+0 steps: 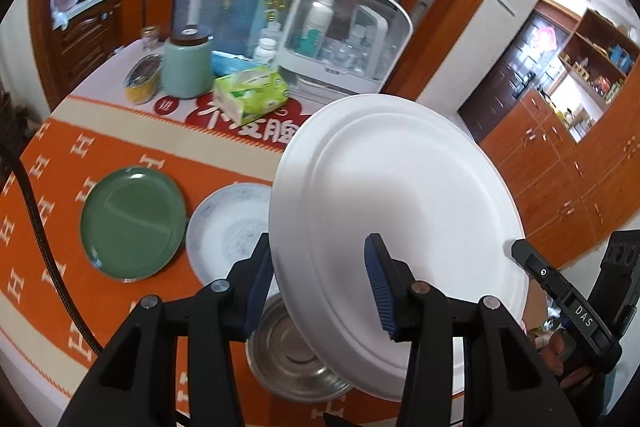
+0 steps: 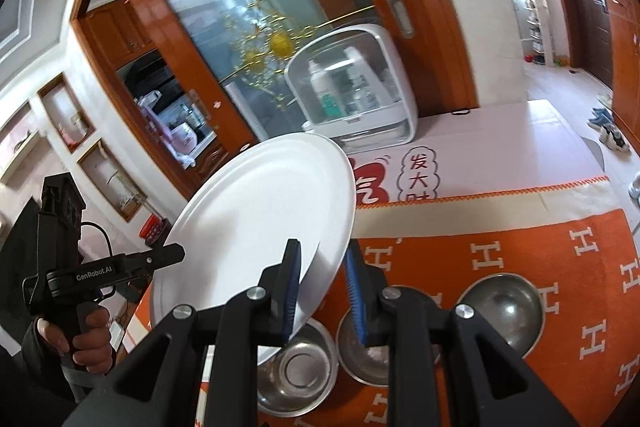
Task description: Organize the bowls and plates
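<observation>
While the big white plate [image 1: 400, 227] hangs tilted, its rim pinched between both the left tongs [image 1: 320, 287] and right tongs [image 2: 324, 291], I'd level it before lowering; steel bowls [image 2: 296, 371] sit just beneath.

This is a home, most likely a dining area beside a kitchen. An orange patterned tablecloth [image 1: 120, 163] carries a tissue pack [image 1: 251, 91], a lidded green jar [image 1: 187, 63] and a clear-domed storage box [image 1: 344, 35] of bottles. Behind stands a glazed sliding door [image 2: 256, 11] in an orange wood frame; shoes [image 2: 610, 131] lie in the hallway, somewhat blurred.
</observation>
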Action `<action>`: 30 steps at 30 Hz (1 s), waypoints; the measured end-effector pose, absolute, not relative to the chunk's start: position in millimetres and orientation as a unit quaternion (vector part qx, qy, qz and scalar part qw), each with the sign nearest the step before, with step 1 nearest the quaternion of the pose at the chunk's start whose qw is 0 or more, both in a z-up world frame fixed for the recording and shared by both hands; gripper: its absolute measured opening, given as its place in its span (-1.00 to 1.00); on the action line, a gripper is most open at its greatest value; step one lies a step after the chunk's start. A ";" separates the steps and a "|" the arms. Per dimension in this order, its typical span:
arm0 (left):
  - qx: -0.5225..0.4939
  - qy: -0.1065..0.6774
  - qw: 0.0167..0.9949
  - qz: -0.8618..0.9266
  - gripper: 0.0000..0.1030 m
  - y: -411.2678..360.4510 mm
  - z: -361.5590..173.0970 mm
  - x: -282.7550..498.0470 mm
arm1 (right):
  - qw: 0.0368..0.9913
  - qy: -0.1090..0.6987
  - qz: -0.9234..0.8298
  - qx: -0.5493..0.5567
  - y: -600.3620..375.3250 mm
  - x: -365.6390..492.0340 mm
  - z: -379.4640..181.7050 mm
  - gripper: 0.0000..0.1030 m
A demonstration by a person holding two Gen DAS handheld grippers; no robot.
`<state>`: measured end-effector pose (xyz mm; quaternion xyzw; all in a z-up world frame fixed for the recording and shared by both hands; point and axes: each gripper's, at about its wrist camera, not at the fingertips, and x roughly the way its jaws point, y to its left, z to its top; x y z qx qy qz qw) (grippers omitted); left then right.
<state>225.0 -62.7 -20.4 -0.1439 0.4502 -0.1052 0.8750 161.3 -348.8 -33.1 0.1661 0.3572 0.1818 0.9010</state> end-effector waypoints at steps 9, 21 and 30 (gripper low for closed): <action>-0.182 0.452 0.871 -0.066 -0.16 -15.7 -33.7 189.1 | 0.897 0.363 0.225 0.119 -307.2 142.3 -43.3 -0.53; -0.188 0.467 0.861 -0.068 -0.16 42.6 -51.7 154.5 | 0.890 0.398 0.204 0.088 -244.6 104.9 -64.6 -0.53; -0.168 0.492 0.849 -0.092 -0.16 88.2 -69.4 129.0 | 0.893 0.415 0.158 0.072 -194.9 62.7 -78.4 -0.52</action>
